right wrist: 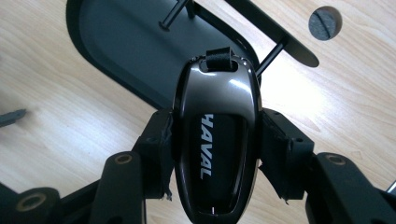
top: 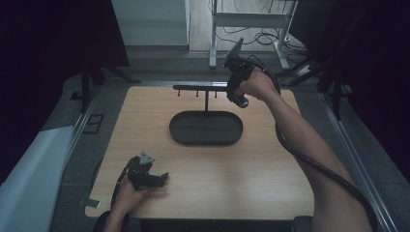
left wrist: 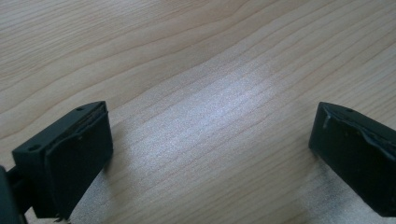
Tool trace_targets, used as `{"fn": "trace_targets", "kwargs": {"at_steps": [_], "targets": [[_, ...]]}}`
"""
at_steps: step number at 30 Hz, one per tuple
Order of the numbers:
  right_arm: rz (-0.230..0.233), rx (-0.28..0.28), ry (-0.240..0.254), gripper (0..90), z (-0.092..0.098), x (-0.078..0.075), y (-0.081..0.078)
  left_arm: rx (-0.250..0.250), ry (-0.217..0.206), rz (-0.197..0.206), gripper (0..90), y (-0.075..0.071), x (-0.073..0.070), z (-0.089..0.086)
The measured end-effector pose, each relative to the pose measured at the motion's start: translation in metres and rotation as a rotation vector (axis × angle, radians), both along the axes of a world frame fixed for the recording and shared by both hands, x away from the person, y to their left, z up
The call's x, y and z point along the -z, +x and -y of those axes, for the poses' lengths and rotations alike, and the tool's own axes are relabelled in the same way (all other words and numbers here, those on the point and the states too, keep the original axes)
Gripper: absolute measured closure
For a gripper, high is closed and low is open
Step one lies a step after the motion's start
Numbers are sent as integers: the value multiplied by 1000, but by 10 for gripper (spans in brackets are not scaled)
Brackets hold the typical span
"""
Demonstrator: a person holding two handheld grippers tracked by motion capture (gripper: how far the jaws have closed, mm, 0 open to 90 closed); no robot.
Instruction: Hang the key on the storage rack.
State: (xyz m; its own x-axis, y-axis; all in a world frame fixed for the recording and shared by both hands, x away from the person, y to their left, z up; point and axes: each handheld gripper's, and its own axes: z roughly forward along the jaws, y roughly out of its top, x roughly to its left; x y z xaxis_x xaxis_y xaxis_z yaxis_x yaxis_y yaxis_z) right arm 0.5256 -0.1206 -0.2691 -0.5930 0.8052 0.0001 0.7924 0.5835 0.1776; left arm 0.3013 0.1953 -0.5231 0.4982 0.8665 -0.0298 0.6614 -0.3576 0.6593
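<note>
Wooden table [top: 270, 174], empty oval tray [top: 183, 129]

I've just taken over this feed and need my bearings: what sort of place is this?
Probably a lab or office test station, not a home: a light wooden table holding a black oval tray with a hook rack, dark screens either side, and loose cables by grey metal desk legs behind.
</note>
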Motion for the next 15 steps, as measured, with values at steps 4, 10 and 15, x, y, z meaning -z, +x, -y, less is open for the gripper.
{"fn": "trace_targets", "kwargs": {"at_steps": [4,10,15], "targets": [[12,12,-4,487,2,-3,0,0,0,0,0,0,0,0],[34,39,-1,486,14,-9,1,0,1,0,0,0,0,0],[43,56,-6,486,22,-9,2,0,2,-1,0,0,0,0]]}}
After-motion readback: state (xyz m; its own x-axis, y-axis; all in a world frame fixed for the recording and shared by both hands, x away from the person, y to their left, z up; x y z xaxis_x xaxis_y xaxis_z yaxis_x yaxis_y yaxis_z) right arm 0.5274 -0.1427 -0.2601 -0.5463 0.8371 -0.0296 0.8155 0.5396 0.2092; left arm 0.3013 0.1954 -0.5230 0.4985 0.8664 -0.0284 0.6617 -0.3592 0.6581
